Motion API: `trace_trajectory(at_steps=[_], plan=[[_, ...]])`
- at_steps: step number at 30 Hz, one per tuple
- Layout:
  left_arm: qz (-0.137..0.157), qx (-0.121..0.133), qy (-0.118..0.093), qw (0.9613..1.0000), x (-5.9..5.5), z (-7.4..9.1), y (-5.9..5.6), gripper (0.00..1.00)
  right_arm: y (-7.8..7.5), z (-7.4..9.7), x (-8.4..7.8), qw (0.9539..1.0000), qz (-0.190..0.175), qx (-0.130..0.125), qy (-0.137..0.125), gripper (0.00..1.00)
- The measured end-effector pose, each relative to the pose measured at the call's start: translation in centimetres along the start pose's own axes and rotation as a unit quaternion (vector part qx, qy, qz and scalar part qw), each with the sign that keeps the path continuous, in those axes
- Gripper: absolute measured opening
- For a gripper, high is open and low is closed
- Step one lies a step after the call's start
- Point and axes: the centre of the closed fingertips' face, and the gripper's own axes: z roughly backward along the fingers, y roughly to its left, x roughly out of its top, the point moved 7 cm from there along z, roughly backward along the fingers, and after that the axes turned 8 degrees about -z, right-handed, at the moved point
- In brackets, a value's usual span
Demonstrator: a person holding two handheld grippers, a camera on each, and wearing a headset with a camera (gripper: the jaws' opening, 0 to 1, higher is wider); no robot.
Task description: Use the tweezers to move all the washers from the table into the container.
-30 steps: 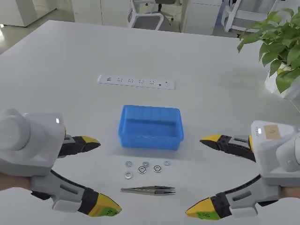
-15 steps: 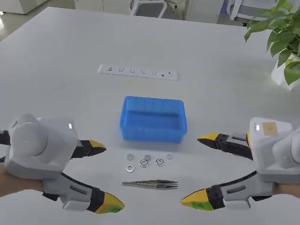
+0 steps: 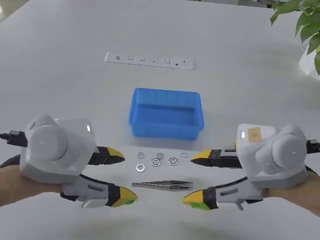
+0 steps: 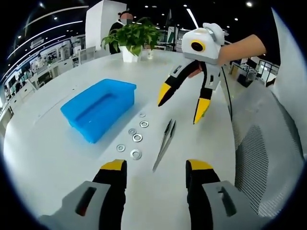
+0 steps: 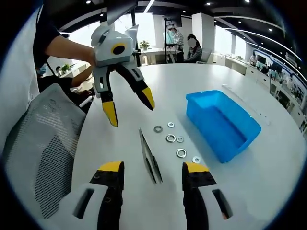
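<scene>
On the worktop, near side of the blue container | washers lie loose, none seen inside | tweezers flat just beside them | left tongs and right tongs both spread wide, empty, flanking the tweezers, likely because that tool must be lifted first.

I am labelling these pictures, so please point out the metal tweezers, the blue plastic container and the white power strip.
slim metal tweezers (image 3: 162, 185), head view, middle of the arms.
blue plastic container (image 3: 165, 132), head view, near outer wall.
long white power strip (image 3: 149, 60), head view, middle of its top face.
</scene>
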Motion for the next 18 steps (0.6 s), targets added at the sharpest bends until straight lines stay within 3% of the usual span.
trace_trajectory(at_steps=[3, 5, 9, 13, 18], plan=[[-0.013, -0.008, 0.01, 0.9998, -0.2, -0.6, -0.1, 0.51, -0.2, -0.7, -0.2, 0.9998, 0.008, 0.0, 0.017, 0.44], [-0.016, -0.017, 0.031, 0.9992, -0.5, -1.1, -0.3, 0.47, -0.1, -1.2, -0.1, 0.9994, 0.013, 0.015, 0.029, 0.4], [-0.021, -0.032, 0.038, 0.9986, -0.8, -2.1, -0.4, 0.42, 0.1, -2.1, -0.3, 0.9964, 0.04, 0.031, 0.068, 0.38], [-0.061, -0.029, 0.061, 0.9959, -1.2, -2.8, -0.2, 0.39, 0.3, -3.0, -0.5, 0.9939, 0.056, 0.038, 0.087, 0.34], [-0.068, -0.035, 0.057, 0.9954, -0.9, -3.2, -0.2, 0.37, 0.4, -3.7, -0.4, 0.9921, 0.067, 0.044, 0.096, 0.28]])
